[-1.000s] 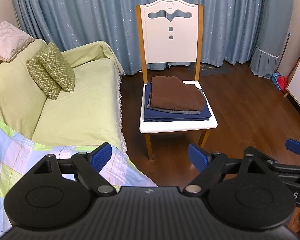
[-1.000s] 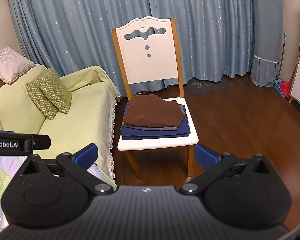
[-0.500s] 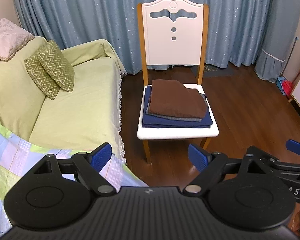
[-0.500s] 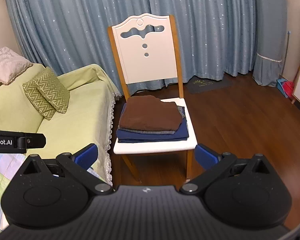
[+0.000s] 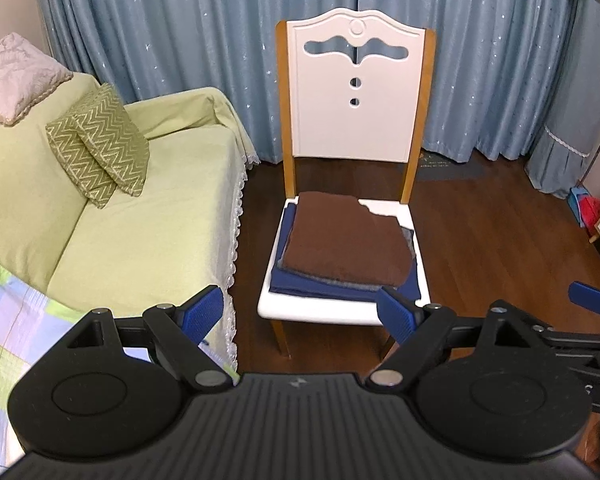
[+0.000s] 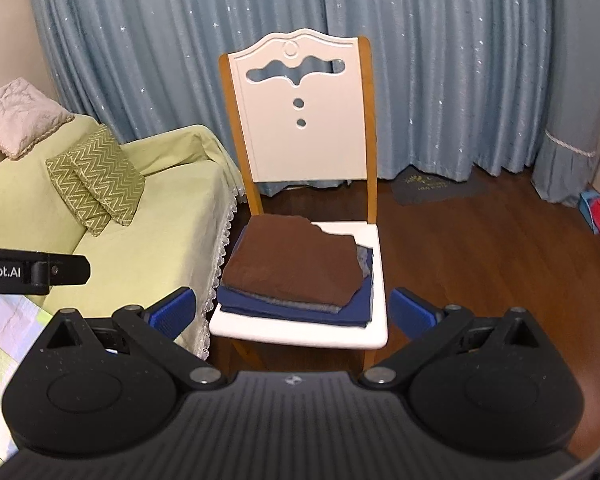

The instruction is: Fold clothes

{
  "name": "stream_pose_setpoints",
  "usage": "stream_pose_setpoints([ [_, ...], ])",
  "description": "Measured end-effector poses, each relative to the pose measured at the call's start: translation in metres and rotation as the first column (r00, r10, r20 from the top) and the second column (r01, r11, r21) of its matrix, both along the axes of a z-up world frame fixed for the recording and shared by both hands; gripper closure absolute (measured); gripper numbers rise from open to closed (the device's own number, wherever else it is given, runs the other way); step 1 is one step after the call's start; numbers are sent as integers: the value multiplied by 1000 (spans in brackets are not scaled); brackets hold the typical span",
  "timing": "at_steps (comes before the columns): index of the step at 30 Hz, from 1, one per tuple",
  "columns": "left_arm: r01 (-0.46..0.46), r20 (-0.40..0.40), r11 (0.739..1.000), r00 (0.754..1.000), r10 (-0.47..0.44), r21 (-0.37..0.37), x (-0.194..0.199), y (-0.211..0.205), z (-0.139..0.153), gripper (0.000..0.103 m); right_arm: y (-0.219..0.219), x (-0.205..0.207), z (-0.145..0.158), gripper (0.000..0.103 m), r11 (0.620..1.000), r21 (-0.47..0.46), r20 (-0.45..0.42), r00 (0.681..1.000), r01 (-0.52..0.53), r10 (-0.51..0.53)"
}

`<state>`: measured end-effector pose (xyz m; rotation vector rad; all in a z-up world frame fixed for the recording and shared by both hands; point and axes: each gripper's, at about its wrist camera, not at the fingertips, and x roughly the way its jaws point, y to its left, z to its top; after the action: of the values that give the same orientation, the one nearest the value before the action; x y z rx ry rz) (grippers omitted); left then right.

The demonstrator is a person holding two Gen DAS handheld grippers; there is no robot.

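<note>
Blue curtains hung behind one white chair. Three folded clothes lay stacked on its seat, ahead between the jaws. Left gripper and right gripper were both wide apart, empty. Two zigzag cushions stood far left.

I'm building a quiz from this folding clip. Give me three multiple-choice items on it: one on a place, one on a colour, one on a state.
1. Where does the stack of folded clothes lie?
A. on the sofa
B. on the chair seat
C. on the floor

2. What colour is the top garment?
A. brown
B. white
C. green

3. How do the jaws of the left gripper and the right gripper stand?
A. both shut on cloth
B. one shut, one open
C. both open, holding nothing

Key: B, the stack rests on the white chair; A, brown lies over grey and navy layers; C, both pairs of jaws are spread apart and empty.
</note>
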<state>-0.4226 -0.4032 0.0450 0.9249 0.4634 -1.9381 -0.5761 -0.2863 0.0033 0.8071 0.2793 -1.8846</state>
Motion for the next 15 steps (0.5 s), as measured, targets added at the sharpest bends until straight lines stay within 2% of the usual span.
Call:
stream_pose_setpoints([
  [4, -21, -16, 1000, 1000, 21, 20, -16, -10, -1, 17, -8, -20, -3, 1, 1000, 4, 5, 1000, -16, 16],
  [15, -41, 37, 999, 998, 41, 10, -56, -25, -8, 17, -27, -63, -12, 1, 999, 13, 36, 998, -49, 48],
])
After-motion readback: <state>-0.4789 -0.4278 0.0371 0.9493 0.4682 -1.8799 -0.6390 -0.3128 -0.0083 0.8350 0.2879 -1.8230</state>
